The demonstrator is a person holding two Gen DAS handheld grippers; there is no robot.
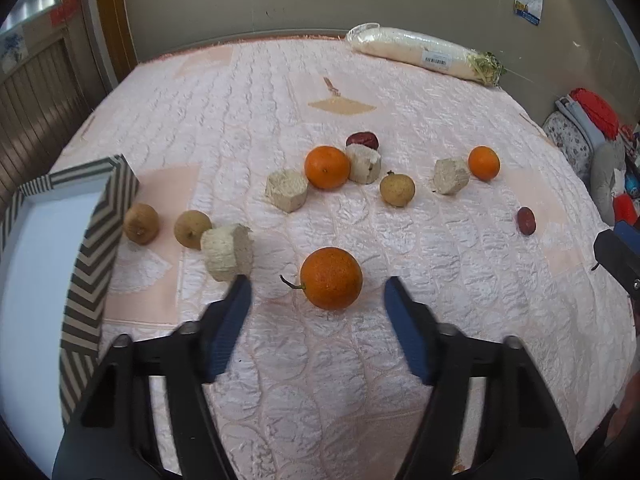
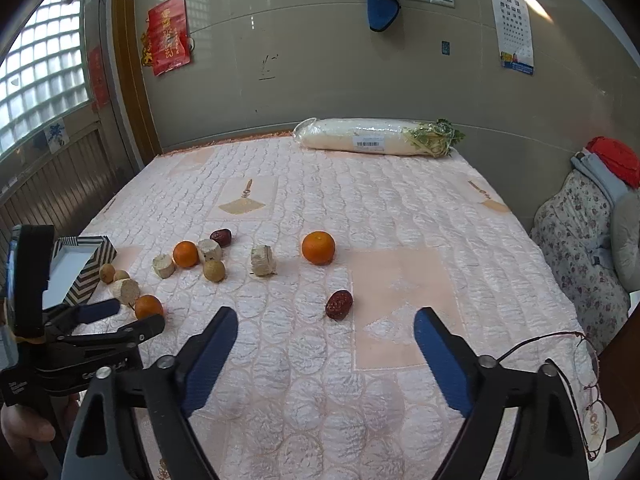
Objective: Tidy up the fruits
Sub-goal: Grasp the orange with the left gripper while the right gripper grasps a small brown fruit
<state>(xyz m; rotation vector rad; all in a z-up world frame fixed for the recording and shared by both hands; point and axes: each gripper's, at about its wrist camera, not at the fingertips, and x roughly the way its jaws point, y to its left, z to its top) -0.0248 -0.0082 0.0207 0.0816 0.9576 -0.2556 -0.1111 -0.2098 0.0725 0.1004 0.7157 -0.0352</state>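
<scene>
An orange with a short stem (image 1: 331, 278) lies on the pink quilted cloth (image 1: 328, 380), between the blue pads of my left gripper (image 1: 318, 282). The jaws stand open, with a gap on each side of the fruit. The same orange (image 2: 149, 307) and my left gripper (image 2: 140, 313) show at the left of the right wrist view. A dark red date (image 2: 339, 305) lies just ahead of my right gripper (image 2: 327, 312), whose jaws are wide open and hold nothing. Two more oranges (image 1: 327, 167) (image 1: 484, 163), brown longans (image 1: 397, 189) (image 1: 192, 229), another date (image 1: 363, 139) and pale cut chunks (image 1: 227, 252) are scattered around.
A chevron-striped box (image 1: 98, 264) with a white inside stands open at the left edge. A wrapped white radish (image 2: 376, 137) lies by the far wall. Glasses (image 2: 588, 396) rest at the right front edge. Bundled cloth (image 2: 580, 248) sits beyond the right side.
</scene>
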